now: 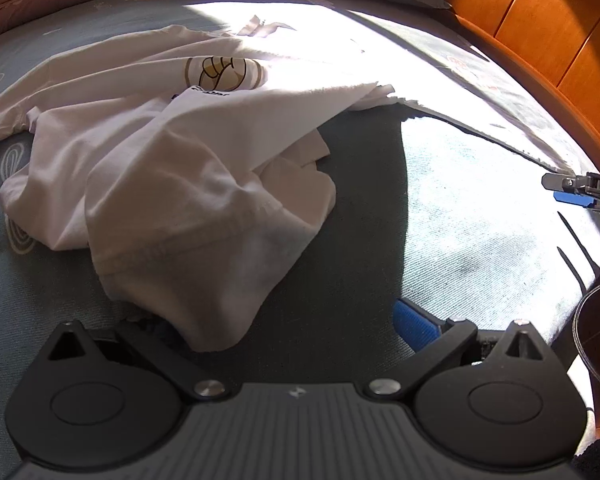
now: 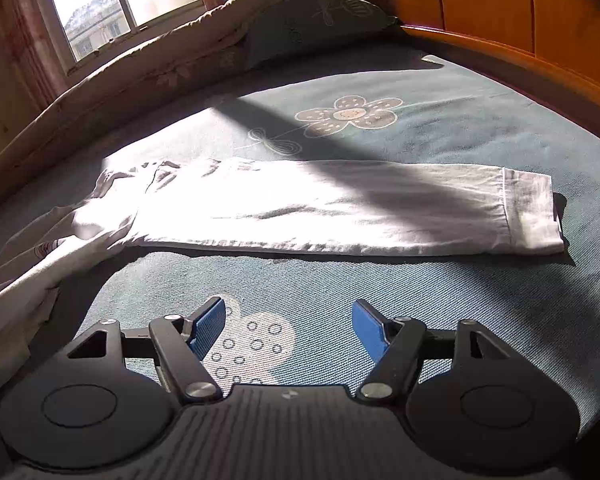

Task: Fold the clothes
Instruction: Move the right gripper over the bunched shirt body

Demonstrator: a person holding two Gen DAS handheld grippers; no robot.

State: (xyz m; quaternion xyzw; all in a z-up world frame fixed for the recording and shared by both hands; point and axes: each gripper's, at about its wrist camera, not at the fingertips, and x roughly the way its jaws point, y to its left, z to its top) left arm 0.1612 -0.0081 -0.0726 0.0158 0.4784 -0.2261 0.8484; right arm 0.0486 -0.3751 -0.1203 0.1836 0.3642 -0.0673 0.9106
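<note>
A white shirt (image 1: 172, 168) with a round printed emblem lies crumpled on the blue-green bed sheet (image 1: 480, 220). My left gripper (image 1: 284, 320) stands wide open just in front of it. Its right blue pad (image 1: 416, 330) is bare, and the shirt's stitched hem (image 1: 204, 248) drapes over and hides the left finger. In the right wrist view one long white sleeve (image 2: 320, 208) lies flat across the bed, with its cuff (image 2: 532, 212) to the right. My right gripper (image 2: 288, 326) hovers open over the sheet in front of the sleeve, nothing between its pads. The right gripper (image 1: 572, 190) also shows at the left wrist view's right edge.
A wooden headboard (image 2: 500, 8) runs along the far right. A pillow (image 2: 320, 20) and a folded quilt (image 2: 140, 72) lie at the back, below a window (image 2: 112, 4). Strong sunlight and hard shadows cross the sheet. A black cable (image 1: 596, 320) loops at the bed's edge.
</note>
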